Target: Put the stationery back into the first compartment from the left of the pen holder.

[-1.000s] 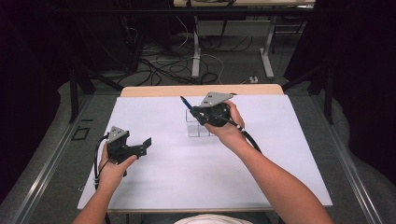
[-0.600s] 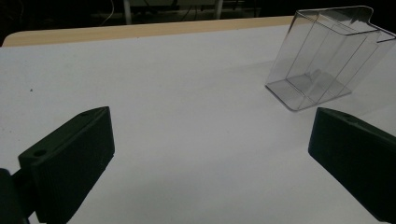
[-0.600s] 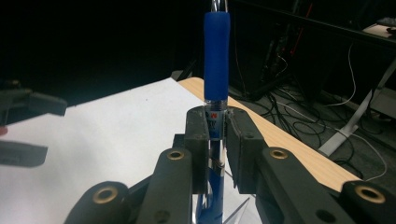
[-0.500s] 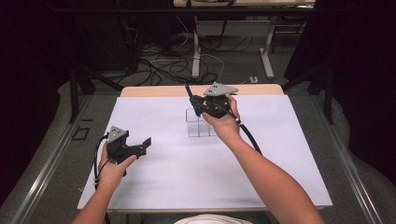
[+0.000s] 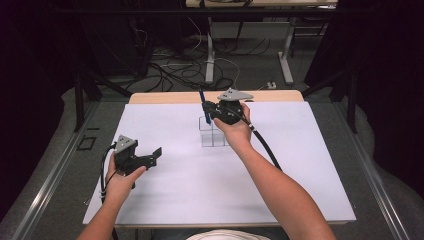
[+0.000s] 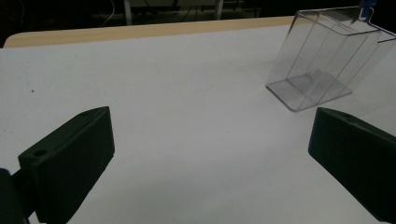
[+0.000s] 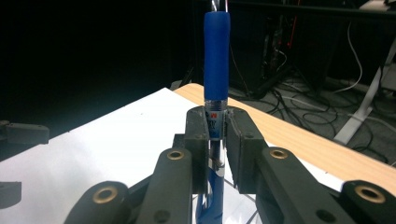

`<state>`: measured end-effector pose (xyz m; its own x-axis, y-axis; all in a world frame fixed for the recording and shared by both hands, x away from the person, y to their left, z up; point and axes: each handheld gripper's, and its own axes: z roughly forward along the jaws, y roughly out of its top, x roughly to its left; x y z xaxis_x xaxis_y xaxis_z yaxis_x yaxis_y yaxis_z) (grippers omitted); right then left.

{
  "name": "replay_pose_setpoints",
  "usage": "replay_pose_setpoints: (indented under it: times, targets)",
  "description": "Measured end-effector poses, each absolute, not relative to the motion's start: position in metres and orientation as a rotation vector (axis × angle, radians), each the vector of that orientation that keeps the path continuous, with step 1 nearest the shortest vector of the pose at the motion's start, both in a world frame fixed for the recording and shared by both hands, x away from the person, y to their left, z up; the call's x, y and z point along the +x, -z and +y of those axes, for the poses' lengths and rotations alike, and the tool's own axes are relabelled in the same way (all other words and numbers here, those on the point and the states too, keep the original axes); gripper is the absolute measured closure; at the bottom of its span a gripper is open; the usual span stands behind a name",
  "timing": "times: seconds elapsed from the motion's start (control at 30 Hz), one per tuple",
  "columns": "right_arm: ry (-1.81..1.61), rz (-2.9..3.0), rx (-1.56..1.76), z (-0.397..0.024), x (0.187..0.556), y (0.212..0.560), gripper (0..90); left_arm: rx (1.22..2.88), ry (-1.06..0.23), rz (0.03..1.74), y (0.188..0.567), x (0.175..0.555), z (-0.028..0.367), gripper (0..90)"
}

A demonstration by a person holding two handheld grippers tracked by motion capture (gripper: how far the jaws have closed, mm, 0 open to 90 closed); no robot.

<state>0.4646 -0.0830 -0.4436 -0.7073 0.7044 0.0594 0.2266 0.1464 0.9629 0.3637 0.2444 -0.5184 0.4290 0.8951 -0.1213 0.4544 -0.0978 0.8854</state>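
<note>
A: Holding a blue pen (image 7: 216, 60) upright in the right gripper (image 5: 210, 111), jaws pinched tight on the barrel, cap end up.

B: And hanging where?

A: Right over the clear plastic organizer (image 5: 214, 132), at its far rim. Seen past the left gripper's (image 5: 155, 155) jaws as a tilted box (image 6: 322, 60) with thin dividers, a bit of blue pen at its top corner.

B: Left gripper?

A: Resting low near the left side of the desk (image 5: 300, 200), held in the left hand (image 5: 120, 180), jaws spread wide, nothing between them. Well apart from the organizer.

B: Room around the organizer?

A: Plenty. Standing alone toward the far middle of the white sheet; bare surface on both sides and toward the person. Close only to the far edge, where a strip of bare wood (image 5: 165, 97) shows beyond the sheet.

B: Beyond the desk?

A: Grey floor (image 5: 65, 165) left and right, tangled cables (image 5: 170, 70) and table legs behind. Right forearm (image 5: 280, 190) crossing the desk diagonally from the near edge, cable trailing beside it.
</note>
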Motion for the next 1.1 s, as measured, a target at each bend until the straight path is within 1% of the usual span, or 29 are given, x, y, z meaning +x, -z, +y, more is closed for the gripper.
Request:
replay_pose_setpoints:
  times: [0.3,0.73,1.1]
  targets:
    - [-1.599,2.04,0.957,-0.076,0.469,0.455,79.5,1.725,-0.574,1.175,0.518,0.364,0.244,0.4]
    - [-1.54,2.11,0.949,-0.066,0.469,0.468,79.4,1.726,-0.574,1.174,0.518,0.364,0.244,0.4]
    - [-1.492,2.17,0.961,-0.069,0.468,0.473,78.3,1.728,-0.573,1.174,0.519,0.364,0.244,0.4]
